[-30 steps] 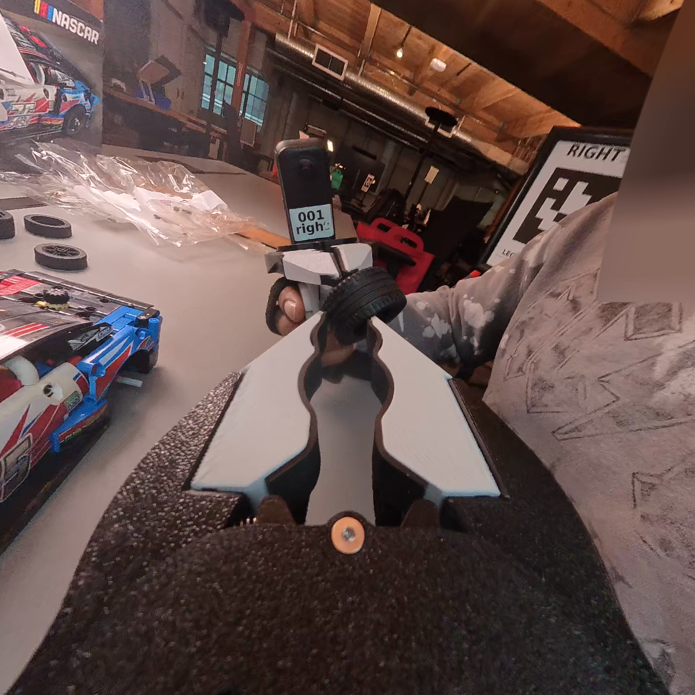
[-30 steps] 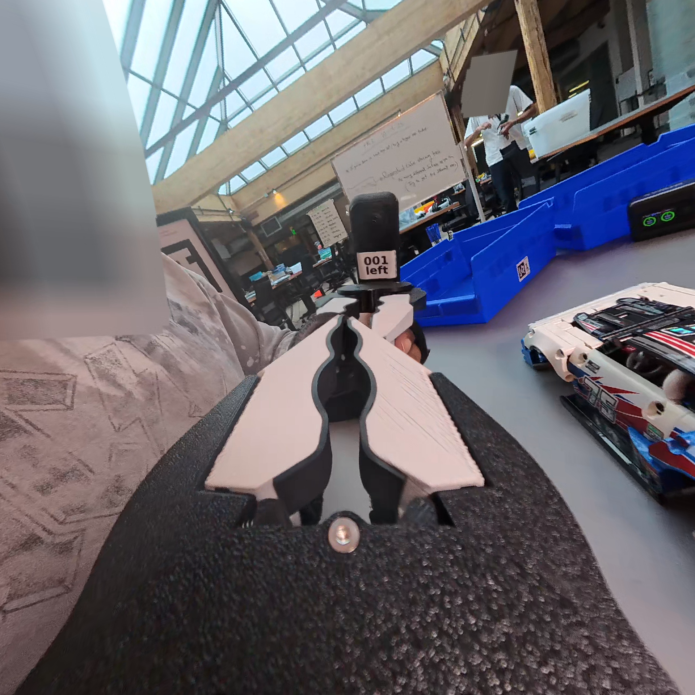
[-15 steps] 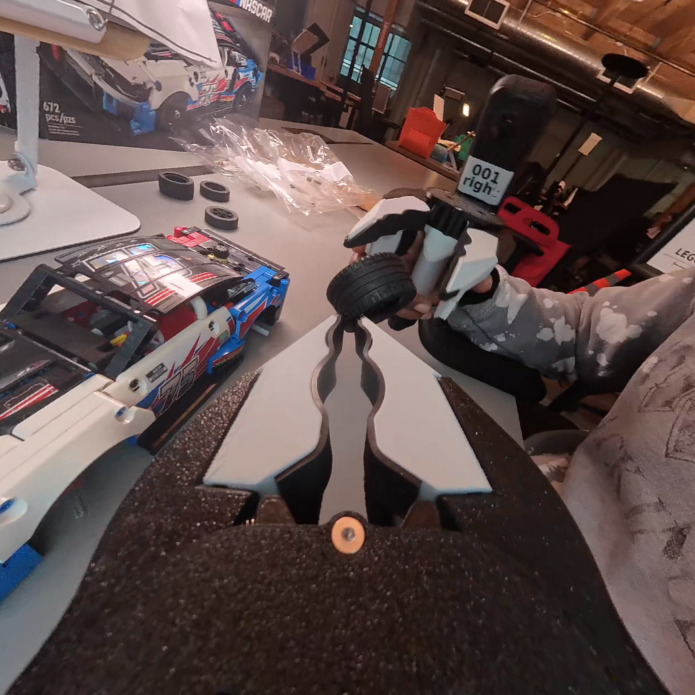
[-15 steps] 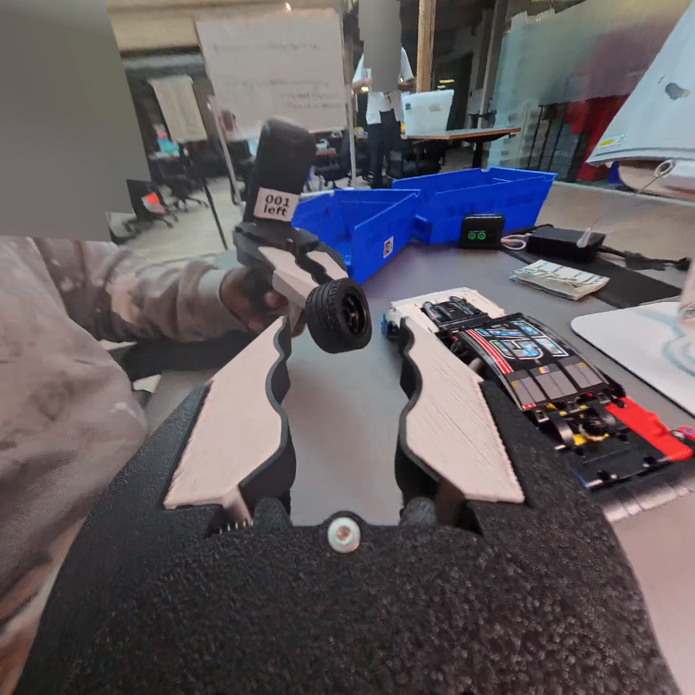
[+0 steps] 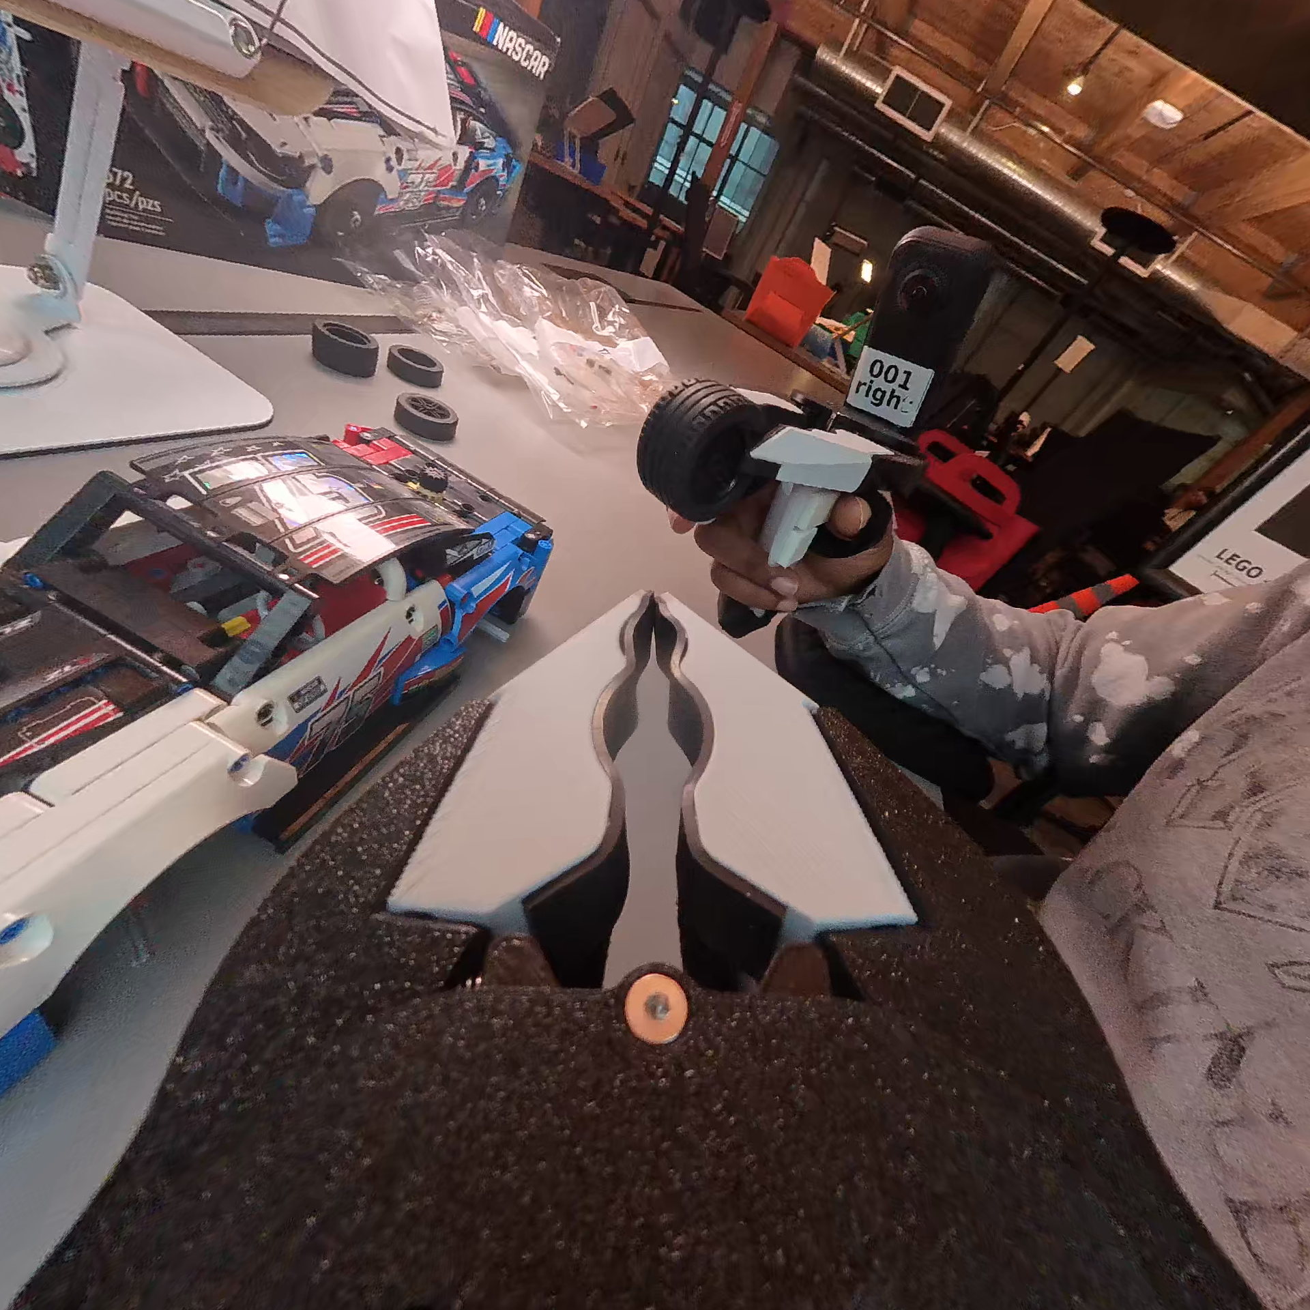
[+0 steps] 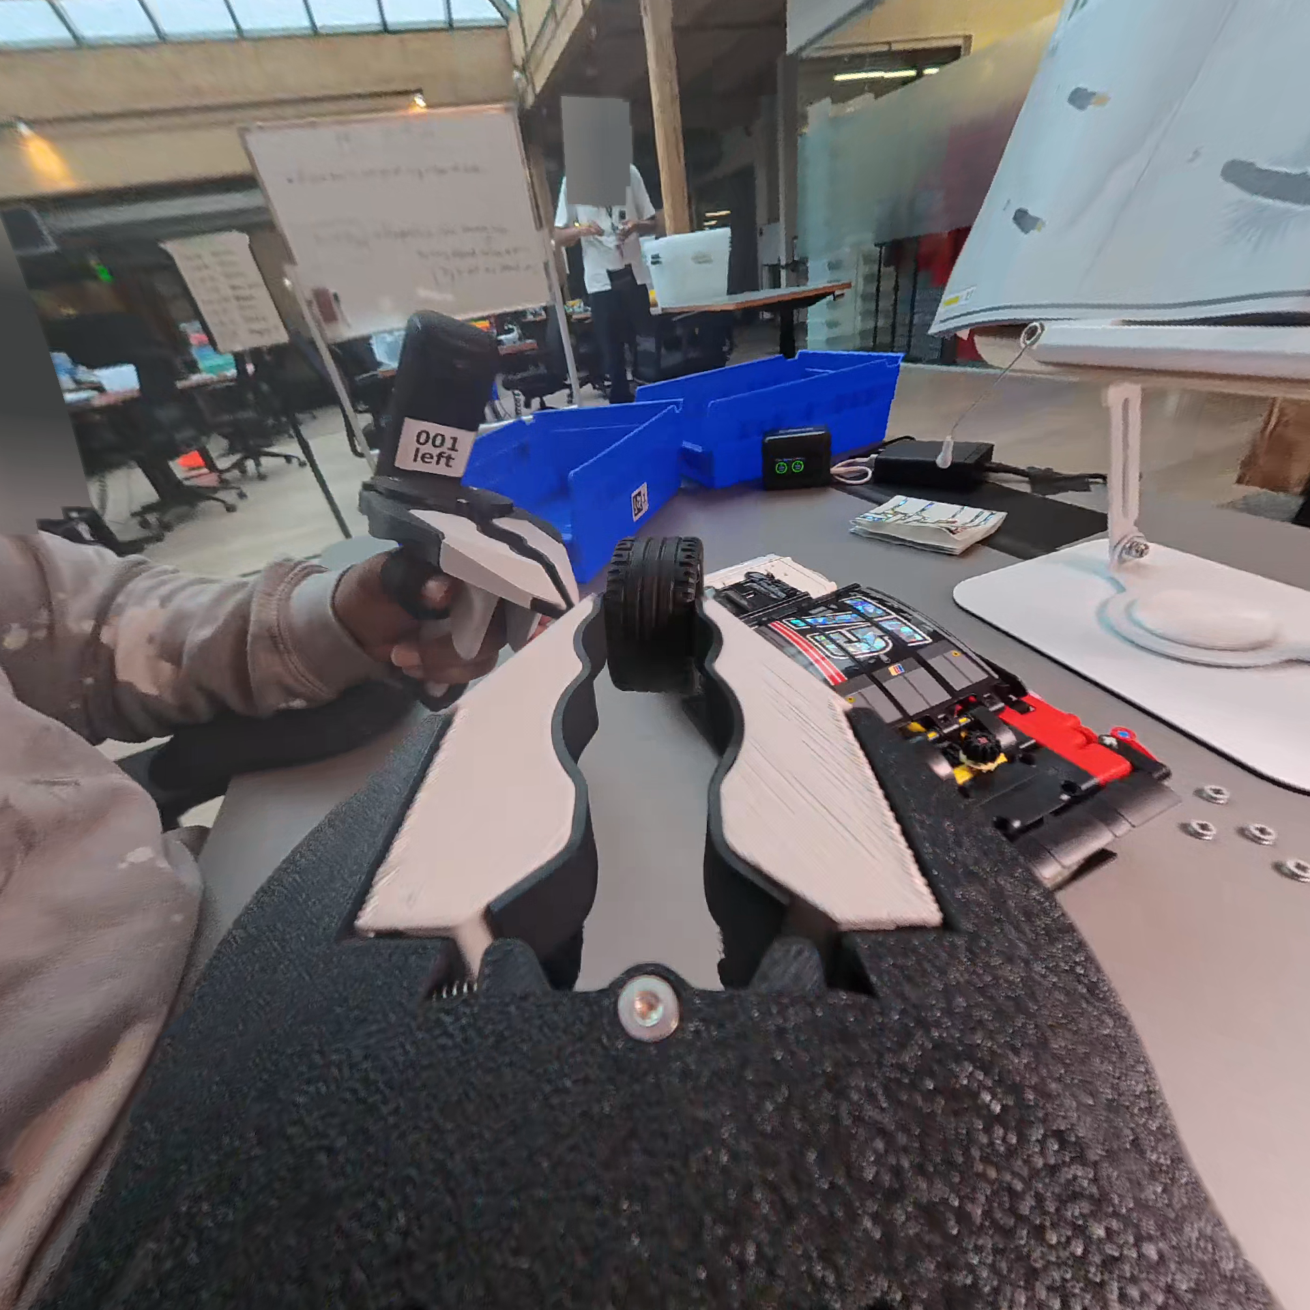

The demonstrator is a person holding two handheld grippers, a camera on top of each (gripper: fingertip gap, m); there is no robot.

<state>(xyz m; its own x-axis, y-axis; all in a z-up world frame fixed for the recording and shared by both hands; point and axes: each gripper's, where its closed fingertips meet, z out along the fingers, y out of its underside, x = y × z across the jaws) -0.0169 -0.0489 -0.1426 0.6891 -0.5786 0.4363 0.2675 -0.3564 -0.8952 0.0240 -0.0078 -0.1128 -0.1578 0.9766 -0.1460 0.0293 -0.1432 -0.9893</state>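
Left wrist view: left gripper [image 5: 652, 602] pinched together, empty, above the tabletop [image 5: 602, 496]. Model car [image 5: 283, 588] at 9 o'clock, 3 loose tyres [image 5: 415, 386] at 11, plastic bag [image 5: 539, 333] beyond.

Right wrist view: right gripper [image 6: 652, 624] clamps the black wheel [image 6: 653, 613] by its tread, hub faces exposed. Car just right at 2 o'clock; left gripper at 10 crowds that side.

3 loose black tyres [image 5: 386, 373] lie beside crumpled clear plastic bags [image 5: 539, 333]; 2 blue bins [image 6: 680, 432] stand behind.
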